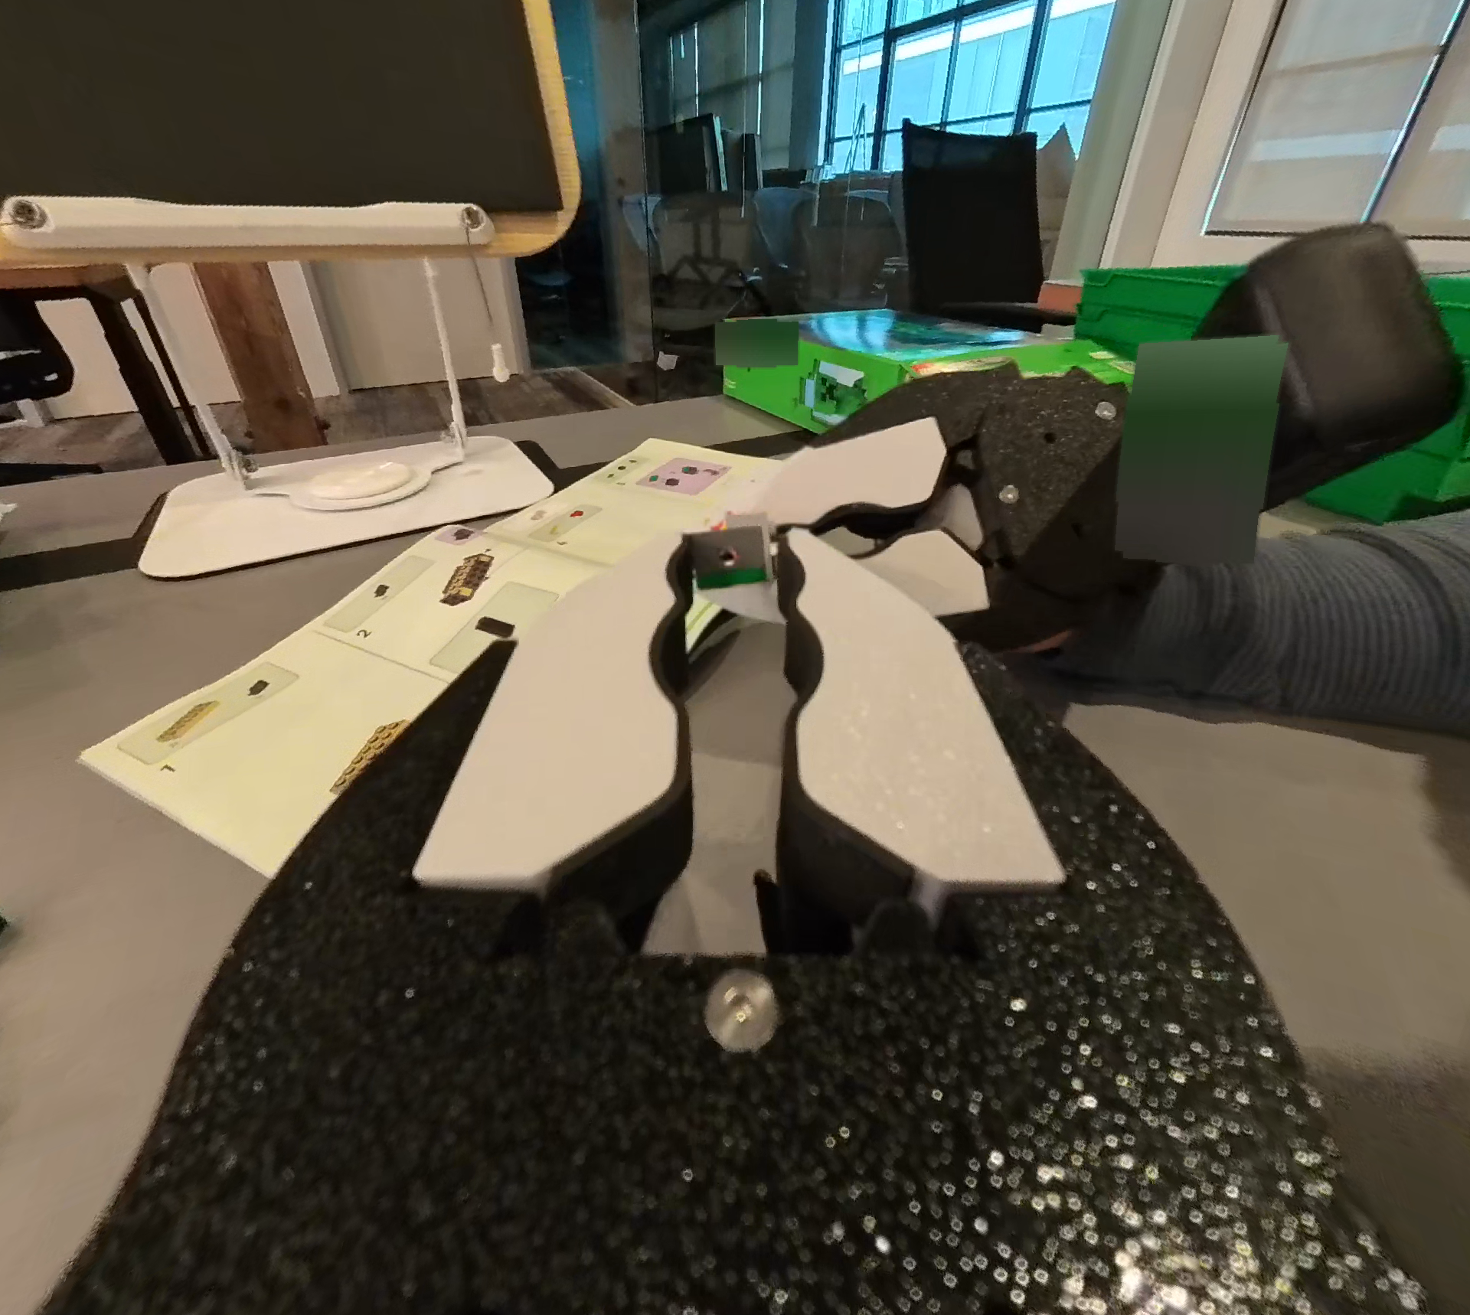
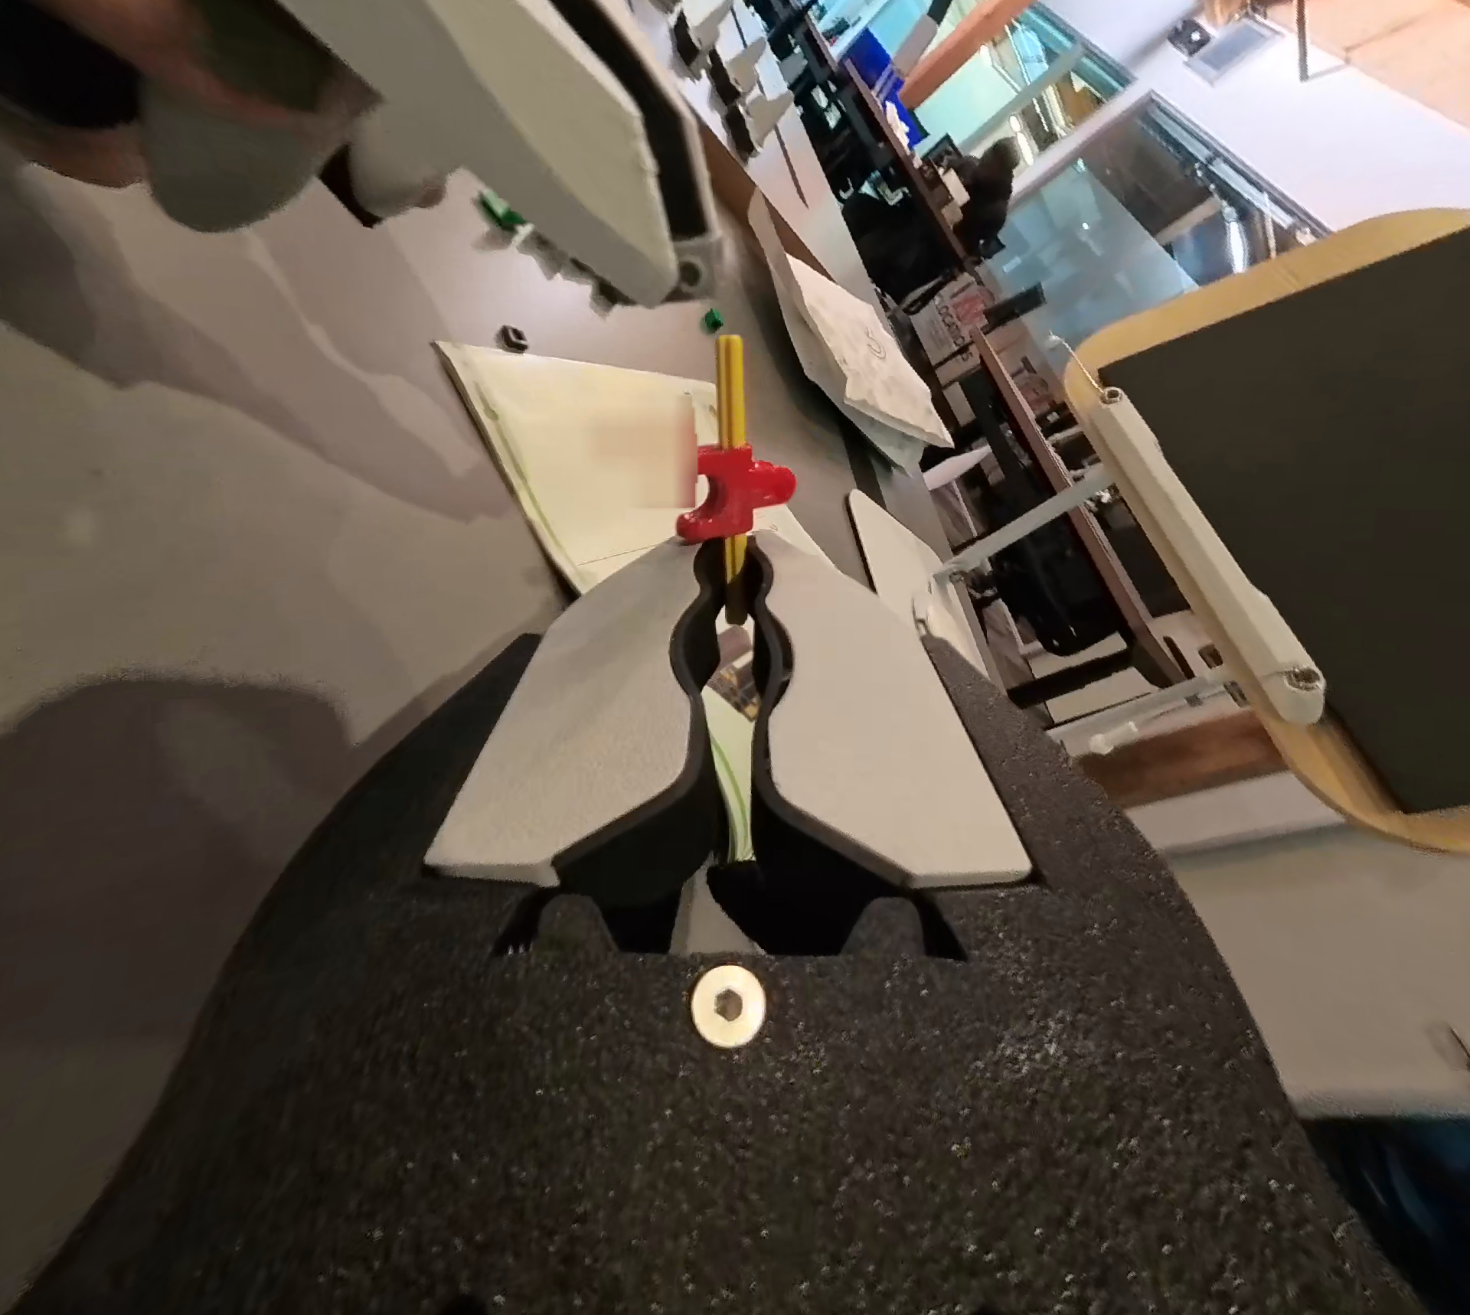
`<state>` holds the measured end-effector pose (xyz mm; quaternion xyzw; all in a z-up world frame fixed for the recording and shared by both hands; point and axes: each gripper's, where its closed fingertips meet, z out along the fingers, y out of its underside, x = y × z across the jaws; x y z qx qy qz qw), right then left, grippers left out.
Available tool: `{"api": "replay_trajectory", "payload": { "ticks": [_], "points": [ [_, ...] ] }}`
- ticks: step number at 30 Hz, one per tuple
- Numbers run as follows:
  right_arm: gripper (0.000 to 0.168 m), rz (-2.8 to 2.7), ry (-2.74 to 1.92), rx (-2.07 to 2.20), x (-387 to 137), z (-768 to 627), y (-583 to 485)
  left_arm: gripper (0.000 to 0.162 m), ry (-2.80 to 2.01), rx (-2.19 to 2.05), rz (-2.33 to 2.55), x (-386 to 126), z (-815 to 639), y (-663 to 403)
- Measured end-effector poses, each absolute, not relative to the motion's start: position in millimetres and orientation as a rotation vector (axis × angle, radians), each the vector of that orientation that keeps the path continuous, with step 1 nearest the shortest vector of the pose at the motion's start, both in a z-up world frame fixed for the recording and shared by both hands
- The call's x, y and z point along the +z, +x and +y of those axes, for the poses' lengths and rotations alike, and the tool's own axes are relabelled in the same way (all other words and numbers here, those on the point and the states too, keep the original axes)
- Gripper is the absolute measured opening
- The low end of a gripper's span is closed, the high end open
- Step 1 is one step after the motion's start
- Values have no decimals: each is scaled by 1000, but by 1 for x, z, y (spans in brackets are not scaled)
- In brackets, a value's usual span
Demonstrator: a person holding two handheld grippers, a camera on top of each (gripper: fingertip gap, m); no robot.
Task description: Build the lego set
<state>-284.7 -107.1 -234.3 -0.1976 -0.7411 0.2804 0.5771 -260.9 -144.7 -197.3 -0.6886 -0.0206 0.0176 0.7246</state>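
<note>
My left gripper [image 1: 730, 565] is shut on a small grey-and-green lego assembly [image 1: 729, 555], held above the open instruction booklet [image 1: 382, 648] on the grey table. My right gripper [image 2: 733, 565] is shut on a thin yellow rod [image 2: 729, 402] that carries a red clip piece [image 2: 736, 491]. In the left wrist view the right gripper [image 1: 775, 481] comes in from the right, its tips right behind the grey assembly. In the right wrist view the left gripper's fingers [image 2: 509, 68] fill the upper left. Small green pieces [image 2: 712, 319] and a dark piece [image 2: 515, 337] lie on the table.
A stand with a dark panel [image 1: 262, 20] on a white base [image 1: 350, 497] stands at the back left. A green lego box [image 1: 891, 362] and green bins [image 1: 1145, 299] sit at the back right. A person's sleeve [image 1: 1289, 633] lies at the right. Papers [image 2: 859, 362] lie beyond the booklet. The left gripper's tips are roughly 6 cm from the right gripper's.
</note>
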Motion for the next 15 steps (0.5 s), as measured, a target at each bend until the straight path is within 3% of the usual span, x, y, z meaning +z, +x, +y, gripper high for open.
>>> {"api": "replay_trajectory", "payload": {
  "ticks": [15],
  "points": [
    [3,-1705,-561,551,-236,-81,-277,20,-1390,-42,13,-183,-128,-262]
  ]
}}
